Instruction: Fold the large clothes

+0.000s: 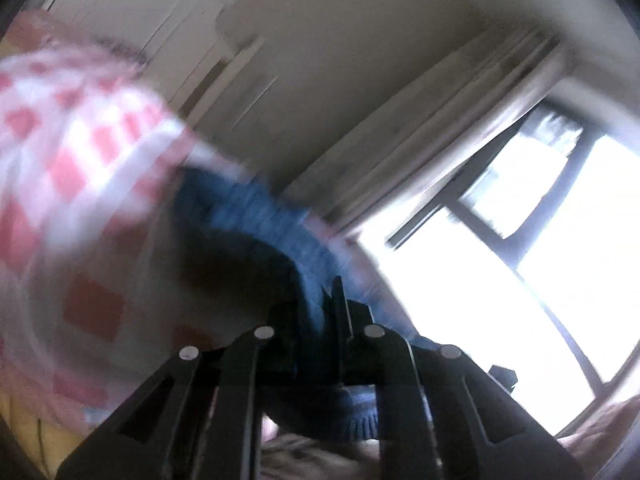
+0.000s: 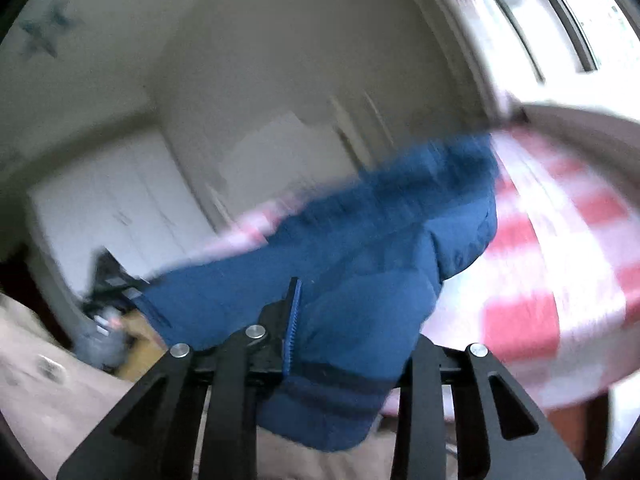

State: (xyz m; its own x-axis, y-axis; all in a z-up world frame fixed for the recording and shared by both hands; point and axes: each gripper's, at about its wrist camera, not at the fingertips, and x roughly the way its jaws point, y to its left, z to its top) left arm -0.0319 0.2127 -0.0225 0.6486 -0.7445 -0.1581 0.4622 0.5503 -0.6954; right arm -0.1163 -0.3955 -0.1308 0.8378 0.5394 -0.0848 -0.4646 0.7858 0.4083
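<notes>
Left hand-held gripper (image 1: 326,312): jaws are closed down on a ribbed edge of the blue garment (image 1: 256,216), and dark knit is seen pinched between them. Right hand-held gripper (image 2: 320,320): a thicker bunch of the same blue garment (image 2: 360,248) is clamped, zipper teeth are seen running along the left finger (image 2: 294,300), and the far finger is hidden by cloth.

All places are given relative to the blue garment. In the left wrist view, it is draped forward from the jaws and off to the left; a red-and-white checked cloth (image 1: 80,160) is seen beyond it and to its left, and a bright window (image 1: 520,260) to its right. In the right wrist view, the checked cloth (image 2: 560,260) is placed right of the garment and behind it, with white cabinet doors (image 2: 112,208) far behind on its left. Both views are heavily motion-blurred; whether the checked cloth is bedding or a person's clothing cannot be told.

Step judged: the garment is gripped at two points and lifted clear, likely to be shaken out or spread. Next move is judged to call for both grips to be kept firm and drawn apart so the cloth is pulled taut, then laid flat before any fold is made.
</notes>
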